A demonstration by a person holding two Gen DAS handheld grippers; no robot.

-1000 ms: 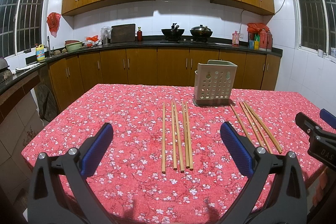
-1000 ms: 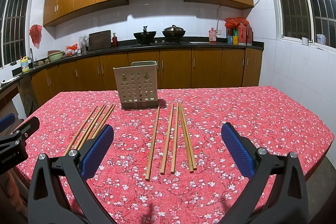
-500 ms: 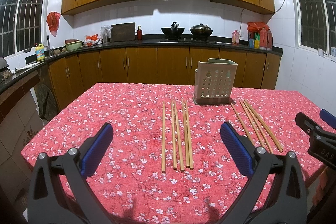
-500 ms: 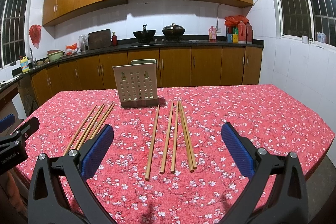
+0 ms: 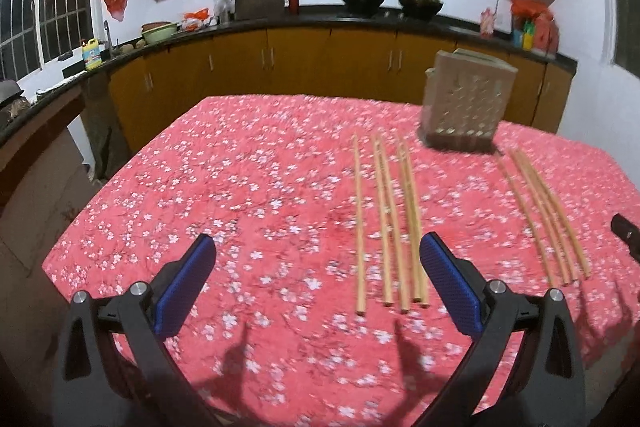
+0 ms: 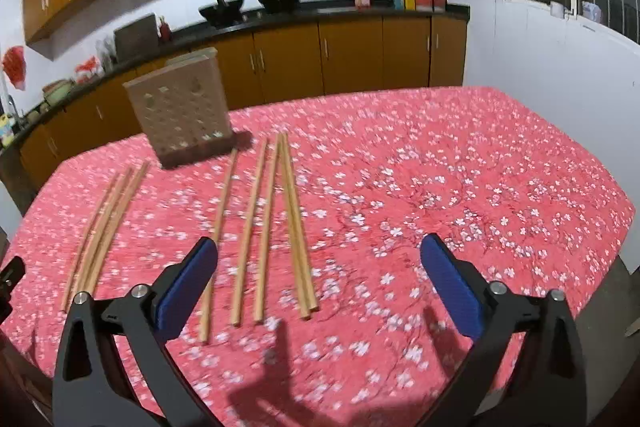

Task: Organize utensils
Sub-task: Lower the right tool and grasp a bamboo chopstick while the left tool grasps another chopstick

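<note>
Our left gripper (image 5: 316,279) has its jaws spread wide with nothing between the blue pads (image 5: 186,283), only tablecloth. Our right gripper (image 6: 318,281) also stands wide apart; its jaws have just been closing a little, and the near ends of several chopsticks lie on the cloth in the gap, untouched by either pad.

We can read no writing; both views are blurred.

We count eight chopsticks, all flat on the desk (image 5: 240,187). A group of five (image 5: 386,223) lies at about 1 o'clock from the left jaws, seen in the right view (image 6: 264,223) at about 11 o'clock. A group of three (image 5: 540,215) lies at 2 o'clock in the left view and at 10 o'clock in the right view (image 6: 106,219). One perforated beige holder (image 5: 466,103) stands upright at the far ends of the sticks, between the two groups.

The left view alone shows a yellow bottle (image 5: 91,54) on the counter at 10 o'clock; the right view alone shows the bare right half of the desk (image 6: 480,187).
</note>
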